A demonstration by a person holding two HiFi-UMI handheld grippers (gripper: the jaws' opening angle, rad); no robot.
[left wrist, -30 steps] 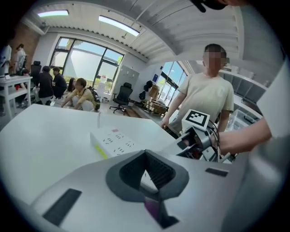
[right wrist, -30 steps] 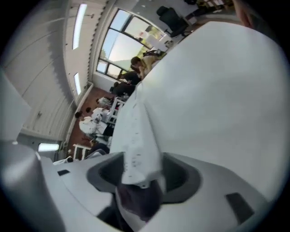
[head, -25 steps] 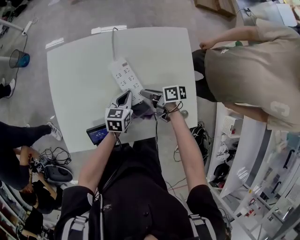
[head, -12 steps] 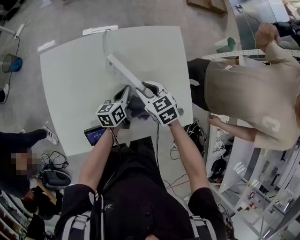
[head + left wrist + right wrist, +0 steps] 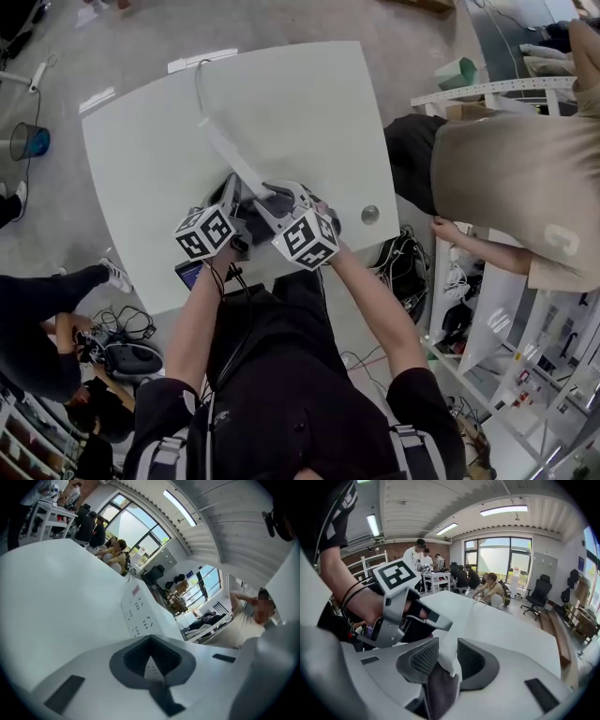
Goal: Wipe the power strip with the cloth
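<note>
The person working the tools is standing at the near edge of the white surface (image 5: 309, 112). A small device (image 5: 190, 273) with a lit blue screen is lying right at that edge, on the near side of the left gripper (image 5: 151, 663). That gripper's fingers are sitting narrow, pressed together with nothing pinched between them, and aiming at the socket face of the power strip (image 5: 230, 155). Just to its right, the right gripper (image 5: 445, 660) is clamping the strip's near end. Its fingers have just been closing, and the white casing is standing between them, with the dark cloth (image 5: 438, 693) bunching low in the same grip.

The strip is standing on its long edge rather than lying flat, running from that grip away toward the far left, where its cord (image 5: 197, 94) is trailing toward the far edge. Off to the right, a person in a beige top (image 5: 525, 178) is leaning by a shelf.

I'm worrying that one end is carrying the whole strip, so it could twist or slide out of the fingers, the more so with cloth padding the grip. A taut cord could tug it loose, and a swinging strip could knock the device. With the cloth trapped there, little of it is free to wipe.

As for writing, a red label (image 5: 136, 591) is showing on the strip's face, too small to read, and the screen's text is unreadable too.
</note>
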